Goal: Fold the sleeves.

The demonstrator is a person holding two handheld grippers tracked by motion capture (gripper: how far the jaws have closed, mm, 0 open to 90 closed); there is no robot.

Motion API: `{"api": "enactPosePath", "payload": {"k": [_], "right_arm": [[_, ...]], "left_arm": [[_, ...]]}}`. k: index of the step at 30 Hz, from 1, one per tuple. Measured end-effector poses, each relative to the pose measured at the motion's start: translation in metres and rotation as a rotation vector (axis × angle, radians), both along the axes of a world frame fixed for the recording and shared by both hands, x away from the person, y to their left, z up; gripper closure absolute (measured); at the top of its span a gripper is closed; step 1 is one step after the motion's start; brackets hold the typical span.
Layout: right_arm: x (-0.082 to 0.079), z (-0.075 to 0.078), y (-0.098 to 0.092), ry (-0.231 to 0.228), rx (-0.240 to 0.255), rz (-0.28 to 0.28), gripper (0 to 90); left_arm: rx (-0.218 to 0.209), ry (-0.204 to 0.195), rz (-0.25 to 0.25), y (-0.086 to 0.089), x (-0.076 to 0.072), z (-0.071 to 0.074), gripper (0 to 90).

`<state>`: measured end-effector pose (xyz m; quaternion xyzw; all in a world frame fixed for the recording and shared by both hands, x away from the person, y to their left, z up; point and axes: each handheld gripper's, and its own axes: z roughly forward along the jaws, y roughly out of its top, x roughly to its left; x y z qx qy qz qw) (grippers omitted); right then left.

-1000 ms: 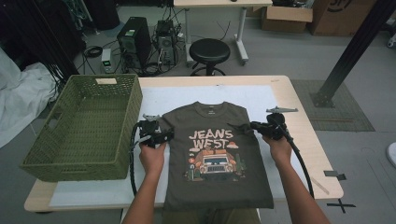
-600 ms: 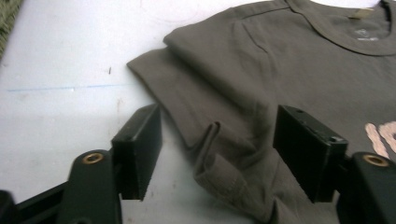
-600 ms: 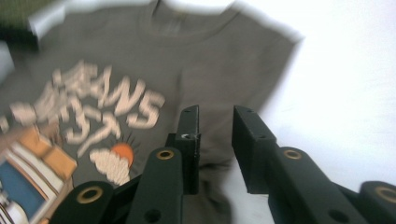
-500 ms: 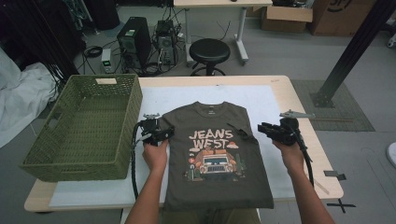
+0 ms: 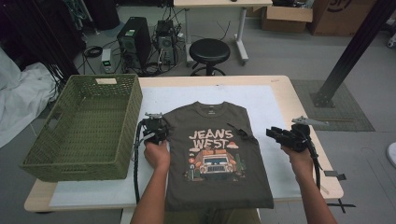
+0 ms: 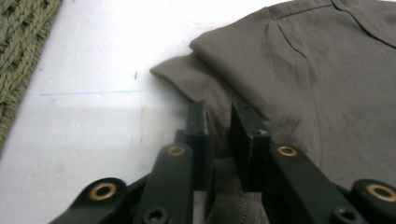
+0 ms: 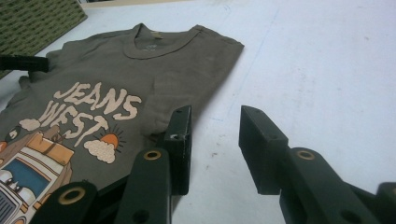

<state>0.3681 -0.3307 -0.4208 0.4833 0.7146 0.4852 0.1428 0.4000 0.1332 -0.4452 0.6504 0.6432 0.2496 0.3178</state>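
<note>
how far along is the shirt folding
Done: the shirt's right sleeve is folded in over the front. In hand: the left gripper has just been closing on the left sleeve, cloth between its jaws; the right gripper has been opening, nothing between them. Left: that sleeve's fold, further folds, probably the basket.

Looking down and forward from above the near side of the table (image 5: 280, 100), taking in the basket (image 5: 84, 128), the whole T-shirt (image 5: 215, 154) and the floor beyond. Riding low on the left gripper (image 6: 218, 126), peering close along its jaws at the shirt's sleeve edge. Sitting just above the cloth on the right gripper (image 7: 215, 149), facing across the shirt's print toward the basket corner. Sharing the T-shirt among all three.
</note>
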Motion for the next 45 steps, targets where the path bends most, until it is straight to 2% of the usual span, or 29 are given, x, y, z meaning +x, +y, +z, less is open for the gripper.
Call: {"api": "enactPosePath", "payload": {"k": [3,4,6,8,12,15,16,17,18,20,23,26,30,32,33,37,45], "right_arm": [[0.000,0.000,0.002,-0.002,0.005,0.006,64.5],[-0.001,0.000,0.002,-0.002,0.007,0.007,64.5],[-0.001,-0.001,0.001,-0.002,0.011,0.009,64.6],[-0.002,-0.002,0.000,-0.003,0.020,0.008,64.6],[-0.002,-0.005,0.000,0.003,0.038,0.007,64.5],[-0.002,-0.006,0.002,0.004,0.038,0.013,64.6],[-0.002,-0.006,0.002,0.005,0.038,0.014,64.6],[-0.002,-0.005,0.002,0.004,0.038,0.013,64.6],[-0.003,-0.005,0.001,0.004,0.039,0.012,64.5],[-0.004,-0.005,0.000,0.003,0.040,0.008,64.5],[-0.005,-0.005,-0.004,0.001,0.043,-0.002,63.2],[-0.004,-0.005,-0.007,-0.005,0.045,-0.016,56.6],[-0.002,-0.004,-0.009,-0.011,0.043,-0.053,37.9],[-0.002,-0.003,-0.009,-0.028,0.015,-0.095,22.9],[-0.002,-0.002,-0.009,-0.036,0.005,-0.108,20.6],[-0.002,0.002,-0.008,-0.066,-0.002,-0.104,16.9],[0.002,0.008,-0.005,-0.068,-0.013,-0.092,15.0]], "left_arm": [[0.010,-0.004,-0.007,-0.002,-0.001,0.000,85.0],[-0.010,-0.003,-0.007,0.000,-0.001,0.001,85.5],[-0.033,-0.033,-0.003,0.001,-0.003,0.005,85.7],[-0.057,-0.086,-0.015,-0.003,-0.006,0.013,85.8],[-0.064,-0.146,-0.115,-0.029,-0.010,0.028,85.7],[-0.088,-0.130,-0.225,-0.052,-0.011,0.030,84.6],[-0.086,-0.125,-0.256,-0.058,-0.012,0.030,82.1],[-0.069,-0.131,-0.263,-0.063,-0.014,0.031,74.1],[-0.041,-0.139,-0.244,-0.066,-0.016,0.032,61.4],[-0.030,-0.164,-0.194,-0.066,-0.019,0.036,43.6],[-0.038,-0.171,-0.133,-0.055,-0.018,0.041,29.5],[-0.046,-0.149,-0.113,-0.043,-0.017,0.042,17.8],[-0.037,-0.143,-0.126,-0.032,-0.017,0.043,15.9],[-0.040,-0.146,-0.132,-0.027,-0.019,0.044,15.9],[-0.036,-0.148,-0.129,-0.026,-0.019,0.045,15.9],[-0.027,-0.150,-0.150,-0.023,-0.022,0.047,15.9],[-0.010,-0.156,-0.189,-0.025,-0.022,0.054,16.0]]}}
